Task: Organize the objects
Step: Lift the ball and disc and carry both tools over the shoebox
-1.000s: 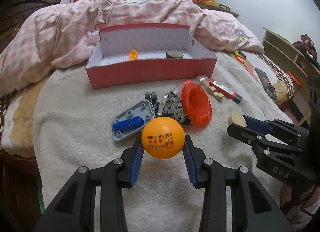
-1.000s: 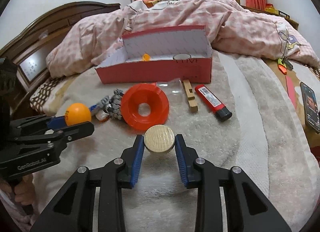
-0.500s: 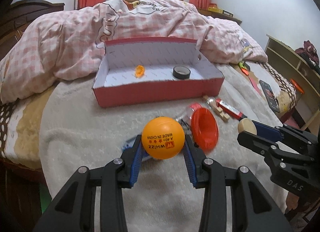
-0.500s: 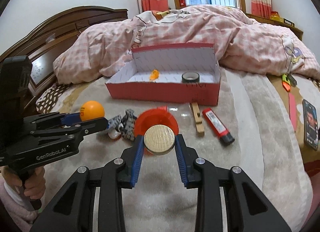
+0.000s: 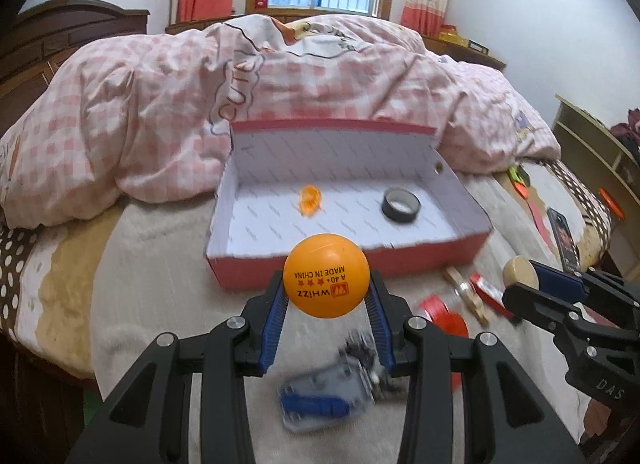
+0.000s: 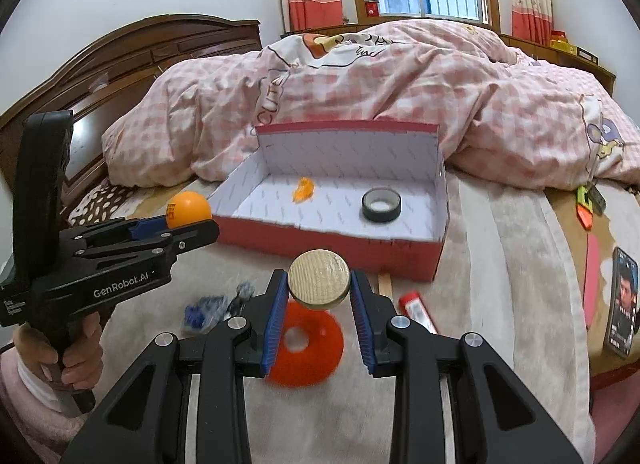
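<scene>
Over the last second I have lifted both loads off the bed [image 6: 500,264] and carried them toward the red box [image 5: 400,260], which now fills much more of both views and shows its white floor. My left tongs [image 5: 326,292] are clamped on the orange ping-pong ball [image 5: 326,275], which hangs in the air just short of the box's near wall. My right tongs [image 6: 319,292] pinch the round wooden disc [image 6: 319,278] by its rim, also short of that wall and toward the box's right half. I judge this to be the carry step, with only the drops left for these two pieces. The near wall is the edge to clear; the tall back flap and the heaped pink quilt [image 6: 400,96] behind it stop me overshooting. Inside there is plenty of bare floor: a small orange piece [image 5: 310,200] sits mid-left and a roll of black tape [image 5: 401,206] to the right, well apart. The two tongs travel side by side, so I should keep them separate over the box. Below me the red funnel [image 6: 306,344], the grey and blue brick plate [image 5: 324,400], the clothespin [image 5: 466,292] and the red stick [image 6: 418,310] wait on the blanket.
</scene>
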